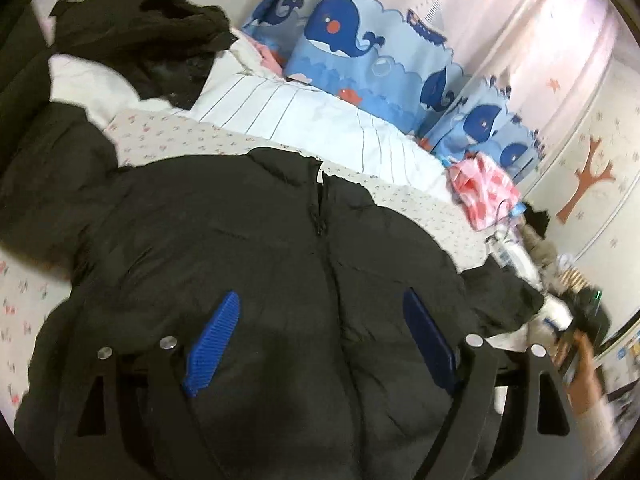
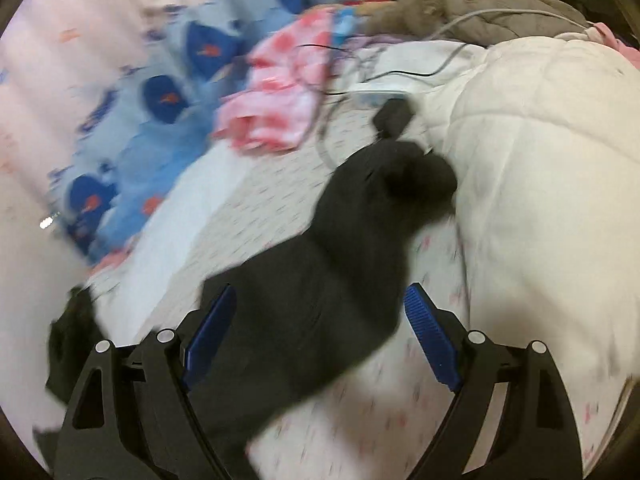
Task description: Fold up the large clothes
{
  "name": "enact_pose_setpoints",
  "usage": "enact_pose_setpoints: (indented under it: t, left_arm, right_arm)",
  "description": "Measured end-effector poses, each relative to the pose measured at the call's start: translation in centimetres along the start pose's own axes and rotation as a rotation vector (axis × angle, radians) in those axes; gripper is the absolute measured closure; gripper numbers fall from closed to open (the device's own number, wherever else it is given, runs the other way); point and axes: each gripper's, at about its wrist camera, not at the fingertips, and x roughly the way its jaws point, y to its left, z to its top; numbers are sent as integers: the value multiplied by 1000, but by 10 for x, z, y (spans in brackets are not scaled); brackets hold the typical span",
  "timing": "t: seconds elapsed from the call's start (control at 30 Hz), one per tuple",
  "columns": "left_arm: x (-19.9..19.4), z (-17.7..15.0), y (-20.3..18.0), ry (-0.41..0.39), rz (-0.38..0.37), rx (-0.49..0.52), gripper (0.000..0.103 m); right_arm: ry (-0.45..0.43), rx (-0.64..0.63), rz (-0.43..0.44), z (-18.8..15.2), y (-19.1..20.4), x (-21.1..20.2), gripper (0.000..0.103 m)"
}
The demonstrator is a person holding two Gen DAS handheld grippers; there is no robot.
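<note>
A big black puffer jacket lies front up on the flower-print bed sheet, zip running up its middle. My left gripper hovers over the jacket's lower body, jaws wide open, blue pads apart from the fabric. In the blurred right wrist view one black sleeve stretches out across the sheet. My right gripper stands open above that sleeve, which lies between the pads without being pressed.
Another dark garment is heaped at the far left on a white striped quilt. A pink-white cloth, whale-print curtain, white duvet, cables and a black adapter crowd the bed's far side.
</note>
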Motion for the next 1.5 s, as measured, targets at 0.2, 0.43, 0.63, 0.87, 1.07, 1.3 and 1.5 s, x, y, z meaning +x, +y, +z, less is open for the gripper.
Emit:
enact_pose_setpoints:
  t: [0.2,0.43,0.63,0.87,1.07,1.3,1.5]
  left_arm:
    - [25,-12,2,30,81,61,23]
    - [34,-23,-14,27,63,128,23]
    - [33,-33,-12,-8,43,171,21]
    - [40,-33,-13,8,69,159,21]
    - [39,-34,-17,-6,77,181,21]
    - [32,-34,-21,-37,88,206,21]
    - [19,-33,-24,-83,91,238,21]
  right_arm:
    - [-6,98,-22,38,-14,67,20]
    - [-145,172,165,50,-23,31,97]
    - [-312,-1,182,35,-21,-45,98]
    - [-249,104,117,9,-78,-34,99]
    - [-265,105,133,10,-71,-37,99]
    - [-322,43,208,15,-21,-57,98]
    - [-328,-57,314,14,52,-73,98]
